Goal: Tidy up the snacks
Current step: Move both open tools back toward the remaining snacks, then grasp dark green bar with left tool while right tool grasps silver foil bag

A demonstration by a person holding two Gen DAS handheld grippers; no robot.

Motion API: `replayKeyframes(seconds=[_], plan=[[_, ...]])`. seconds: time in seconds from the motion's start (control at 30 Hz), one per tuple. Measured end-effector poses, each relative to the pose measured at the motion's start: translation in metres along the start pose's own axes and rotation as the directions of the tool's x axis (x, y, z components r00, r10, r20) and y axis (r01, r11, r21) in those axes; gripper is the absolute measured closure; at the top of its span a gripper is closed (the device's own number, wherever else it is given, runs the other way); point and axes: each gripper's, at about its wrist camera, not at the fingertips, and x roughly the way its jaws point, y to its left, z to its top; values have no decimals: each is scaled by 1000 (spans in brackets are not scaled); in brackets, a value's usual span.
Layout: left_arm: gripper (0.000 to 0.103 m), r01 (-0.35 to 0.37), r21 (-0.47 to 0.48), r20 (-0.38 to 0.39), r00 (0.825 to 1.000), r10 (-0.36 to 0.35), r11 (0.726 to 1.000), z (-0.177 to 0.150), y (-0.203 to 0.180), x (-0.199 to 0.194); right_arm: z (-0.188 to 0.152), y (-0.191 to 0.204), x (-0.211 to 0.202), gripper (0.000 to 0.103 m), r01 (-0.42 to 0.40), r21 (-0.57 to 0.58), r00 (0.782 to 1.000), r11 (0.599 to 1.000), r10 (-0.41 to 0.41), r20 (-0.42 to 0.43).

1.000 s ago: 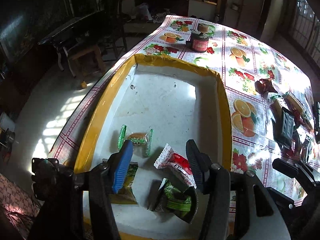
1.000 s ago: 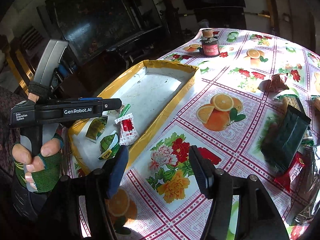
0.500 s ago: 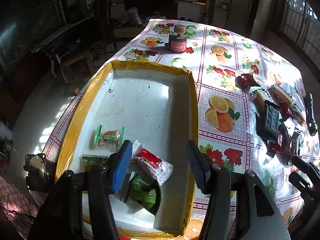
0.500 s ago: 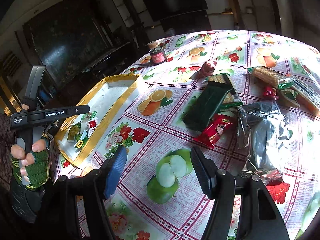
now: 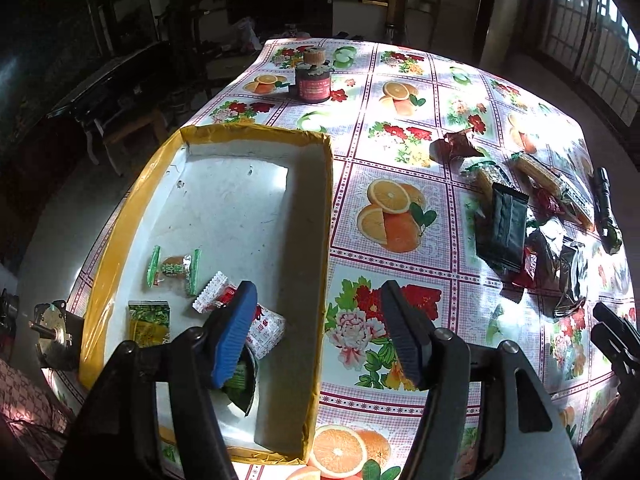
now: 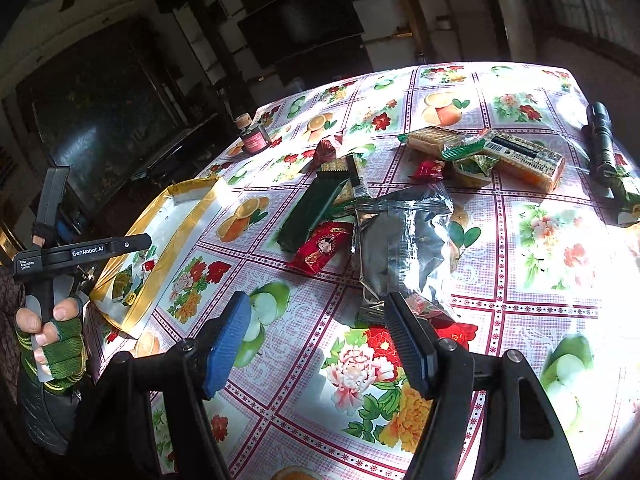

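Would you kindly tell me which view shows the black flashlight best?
The right wrist view: the flashlight lies whole on the tablecloth. The left wrist view shows it squeezed at the right edge.

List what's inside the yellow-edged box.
Yellow-edged box: green-ended candy, red-white packet, yellow-green packet, green wrapper partly hidden by the left hand-held gripper.

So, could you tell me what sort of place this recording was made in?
Most likely a room in a home: a table under a fruit-and-flower oilcloth, dark wooden furniture beside it, and a barred window letting sunlight in.
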Motion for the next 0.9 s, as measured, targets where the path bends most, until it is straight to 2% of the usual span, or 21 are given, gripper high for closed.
replayKeyframes(seconds=[0.37,0.73,0.9], plan=[[34,31,25,-10,999,-31,999,-5,-18,-1,-7,-16,-11,31,37,29,999,999,-37,3],[31,92,97,-57,995,-86,991,-10,-60,10,-7,-24,-11,29,70,42,998,997,-70,-7],[29,128,135,-75,990,-119,982,-8,-84,14,1,-26,-3,27,134,29,991,991,-134,-17]])
